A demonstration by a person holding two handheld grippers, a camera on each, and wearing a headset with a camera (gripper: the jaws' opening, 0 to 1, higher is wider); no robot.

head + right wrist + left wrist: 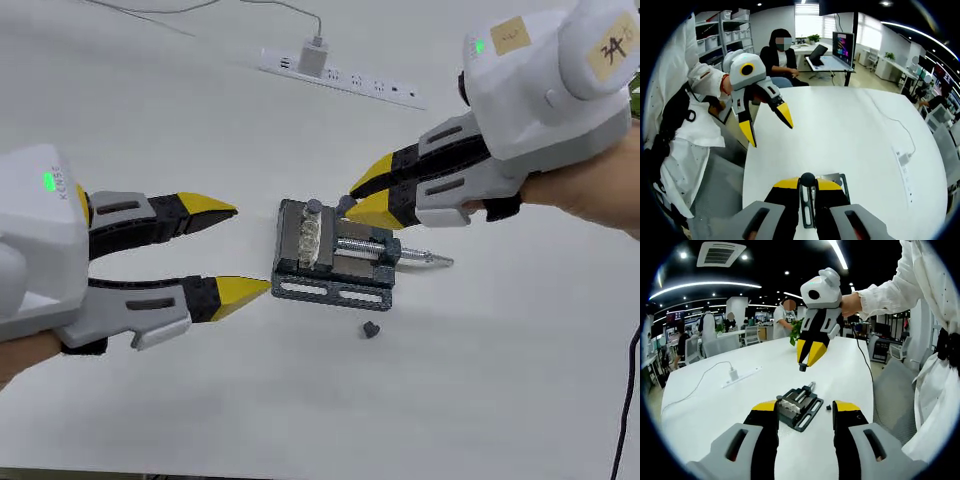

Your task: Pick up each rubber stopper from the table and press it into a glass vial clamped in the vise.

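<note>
On the left, the left tongs [250, 248] hang wide open over the white worktop [150, 400], yellow tips well apart, holding nothing, pointed at the vise [335, 262]. In the left gripper view the vise sits right between those tips, farther out.

Centre: the vise is a small dark metal block with a threaded screw poking out to the right. Clamped in it is the glass vial [309, 240], clear and cylindrical. A grey cap-like shape sits at its far end, though I cannot tell whether that is a seated stopper. Just on the near side of the vise lies a loose stopper [370, 329], small, dark and matte, on the worktop.

On the right, the right tongs [352, 205] are pinched narrow on a rubber stopper [807, 178], a dark rounded plug, hovering at the far edge of the vise.

The job in hand, as I read it, is seating this one. Line the plug up with the vial mouth, come in straight and press gently: glass is brittle, and rubber grips and gives. The open left tongs could steady the vise if it slides on the smooth worktop.
</note>
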